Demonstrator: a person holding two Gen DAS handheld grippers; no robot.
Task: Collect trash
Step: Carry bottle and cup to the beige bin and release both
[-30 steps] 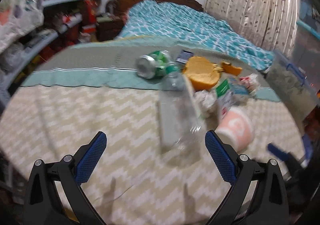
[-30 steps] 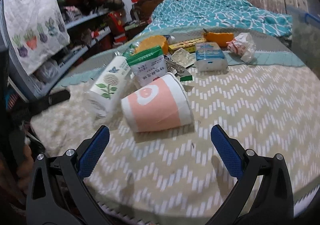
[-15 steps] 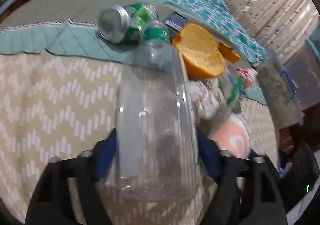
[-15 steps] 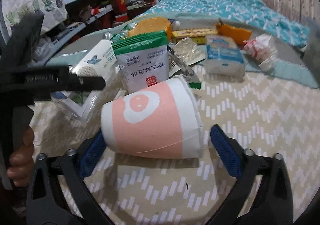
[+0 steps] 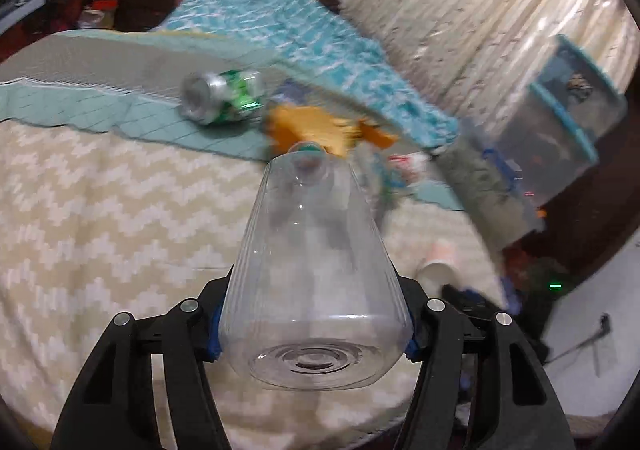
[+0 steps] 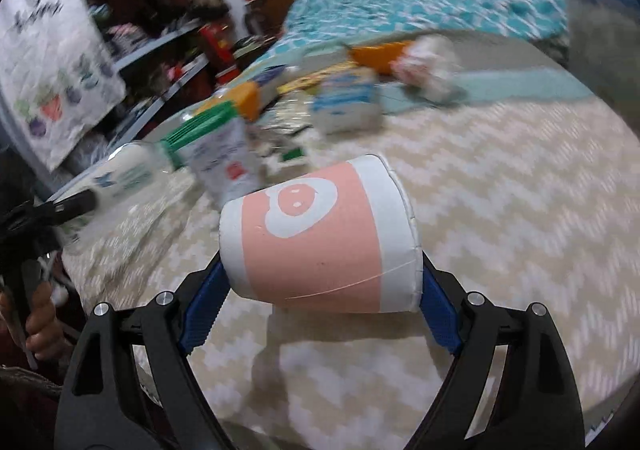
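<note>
my left claw point(image 5: 314, 330) clamped the clear bottle point(image 5: 312, 270), right claw point(image 6: 320, 298) squeezing the pink cup point(image 6: 320, 246), both wide open a second earlier, sachet point(image 6: 224, 153) print too blurry

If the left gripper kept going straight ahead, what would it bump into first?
Probably the orange scrap just past the neck of the bottle that the left gripper is shut on; the blur makes depth uncertain.

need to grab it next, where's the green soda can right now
In the left wrist view the green soda can lies on its side at upper left on the teal blanket edge, beyond the clear bottle, left of the orange item.
</note>
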